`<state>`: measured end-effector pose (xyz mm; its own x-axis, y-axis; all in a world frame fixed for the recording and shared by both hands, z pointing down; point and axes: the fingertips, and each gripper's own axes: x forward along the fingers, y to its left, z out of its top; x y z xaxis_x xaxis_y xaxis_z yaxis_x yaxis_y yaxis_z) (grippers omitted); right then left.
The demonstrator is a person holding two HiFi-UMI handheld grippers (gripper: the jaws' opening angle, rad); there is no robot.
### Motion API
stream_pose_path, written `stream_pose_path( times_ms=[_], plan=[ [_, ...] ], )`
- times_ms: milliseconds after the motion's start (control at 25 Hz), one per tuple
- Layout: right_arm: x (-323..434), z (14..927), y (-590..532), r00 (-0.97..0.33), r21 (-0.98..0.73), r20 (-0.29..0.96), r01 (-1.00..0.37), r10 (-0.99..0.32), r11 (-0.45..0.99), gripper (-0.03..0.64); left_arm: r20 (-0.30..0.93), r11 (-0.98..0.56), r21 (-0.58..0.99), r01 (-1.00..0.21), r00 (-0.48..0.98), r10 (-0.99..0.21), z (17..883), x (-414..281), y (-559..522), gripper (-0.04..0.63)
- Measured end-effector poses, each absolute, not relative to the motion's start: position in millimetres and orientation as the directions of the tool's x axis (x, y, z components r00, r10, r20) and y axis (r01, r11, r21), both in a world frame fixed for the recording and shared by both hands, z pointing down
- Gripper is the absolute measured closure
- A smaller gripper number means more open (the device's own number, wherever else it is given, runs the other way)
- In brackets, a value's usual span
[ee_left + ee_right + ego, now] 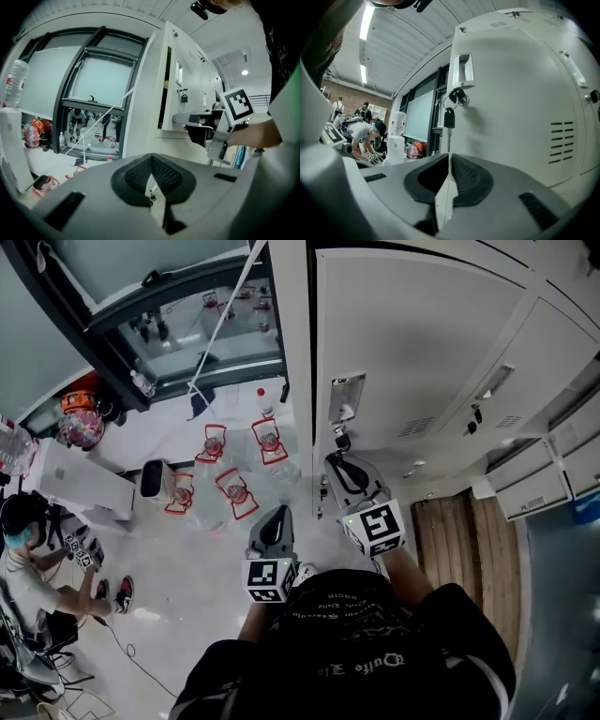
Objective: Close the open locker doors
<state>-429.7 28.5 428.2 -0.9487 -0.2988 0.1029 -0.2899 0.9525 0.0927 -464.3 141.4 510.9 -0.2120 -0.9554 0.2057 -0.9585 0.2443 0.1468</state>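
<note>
Right tongs (449,165) shut, beside locker door (511,103) edge, centre frame; left tongs (151,162) shut; risk: snagging the hanging key (449,117).

Behind the ajar locker door (187,61), the locker's inside is only a dark slit, contents untellable.

Pale glossy floor (202,563), seen from steeply above: 4 red-framed bottle carriers (236,493) stand in a loose cluster, with 1 lone clear bottle (263,402) just beyond them and a dark bin (152,478) beside a white boxy unit (82,482). At far left a crouching person (28,568) has both shoes (123,593) on the floor, and a thin cable (131,652) lies close by. On the right, a patch of wooden planks (464,531) runs along the foot of the lockers (422,371).
</note>
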Motion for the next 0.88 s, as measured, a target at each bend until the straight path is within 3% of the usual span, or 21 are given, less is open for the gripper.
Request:
stream_pose_path(
  times_ms=[880],
  plan=[
    [-454,427,-5,-0.914,0.022,0.098,-0.393,-0.393,0.919,0.607,0.234,0.254,0.13,-0.958,-0.219,-0.947,516,-493,143,0.588]
  ],
)
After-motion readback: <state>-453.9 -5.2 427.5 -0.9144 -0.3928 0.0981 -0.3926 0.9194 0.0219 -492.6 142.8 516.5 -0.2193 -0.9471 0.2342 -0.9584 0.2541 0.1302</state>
